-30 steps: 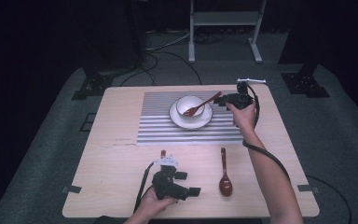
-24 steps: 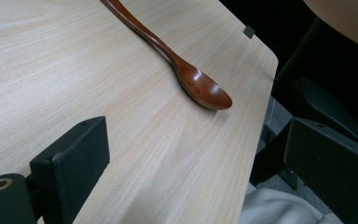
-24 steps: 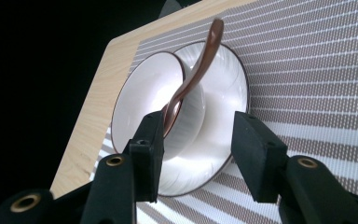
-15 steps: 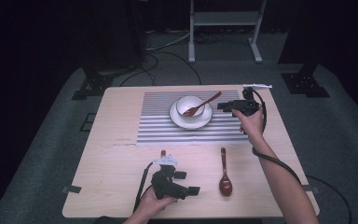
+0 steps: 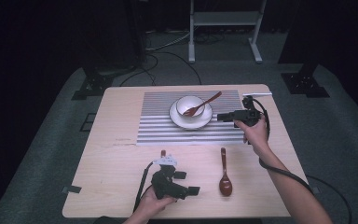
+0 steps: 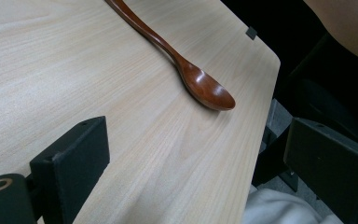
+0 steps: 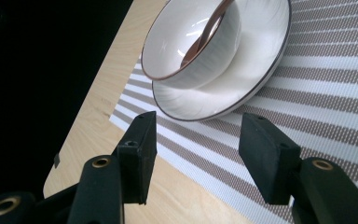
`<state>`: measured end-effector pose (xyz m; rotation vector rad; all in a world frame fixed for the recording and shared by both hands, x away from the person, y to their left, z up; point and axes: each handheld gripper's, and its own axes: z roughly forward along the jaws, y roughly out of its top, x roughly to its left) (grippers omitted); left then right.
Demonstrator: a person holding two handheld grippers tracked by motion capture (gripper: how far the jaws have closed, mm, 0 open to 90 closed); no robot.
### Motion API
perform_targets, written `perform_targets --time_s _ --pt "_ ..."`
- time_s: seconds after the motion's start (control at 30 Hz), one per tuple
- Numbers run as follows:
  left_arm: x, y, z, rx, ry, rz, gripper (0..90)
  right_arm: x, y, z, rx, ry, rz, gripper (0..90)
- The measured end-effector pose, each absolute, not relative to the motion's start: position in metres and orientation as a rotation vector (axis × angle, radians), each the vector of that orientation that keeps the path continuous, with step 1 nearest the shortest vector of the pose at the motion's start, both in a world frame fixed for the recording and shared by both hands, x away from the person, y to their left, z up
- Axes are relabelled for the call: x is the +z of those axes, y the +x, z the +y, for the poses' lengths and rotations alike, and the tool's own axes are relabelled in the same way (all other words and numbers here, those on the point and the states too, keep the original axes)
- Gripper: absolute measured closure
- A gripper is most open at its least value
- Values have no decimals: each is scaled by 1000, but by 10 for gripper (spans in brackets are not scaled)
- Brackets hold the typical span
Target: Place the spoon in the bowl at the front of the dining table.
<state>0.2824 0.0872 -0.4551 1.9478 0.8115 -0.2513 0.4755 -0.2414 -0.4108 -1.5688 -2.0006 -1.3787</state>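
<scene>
Spoon (image 5: 201, 106) propped in bowl (image 5: 189, 106) on plate (image 5: 190, 117), handle leaning over rim. Right gripper (image 5: 224, 116) beside plate, jaws just been opening, nothing between. Left gripper (image 5: 187, 183) resting wide, empty, near second spoon (image 5: 224, 173).

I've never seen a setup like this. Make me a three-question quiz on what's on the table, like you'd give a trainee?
1. True or false: the right gripper is clamped on the bowl.
2. Multiple choice: where does the spoon outside the bowl lie? A) on the striped mat B) on the bare table, near the front edge C) on the plate
3. Fill in: the bowl stands on a white ____, which sits on the striped mat.

Key:
1. False; its jaws are open with nothing between them, beside the plate.
2. B
3. plate
</scene>
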Motion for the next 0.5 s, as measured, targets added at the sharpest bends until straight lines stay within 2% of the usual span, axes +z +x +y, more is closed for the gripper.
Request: perform_targets --time_s 0.5 --pt "-455 283 89 -244 1945 819 56 -418 445 -247 -1374 -1484 -1994 437"
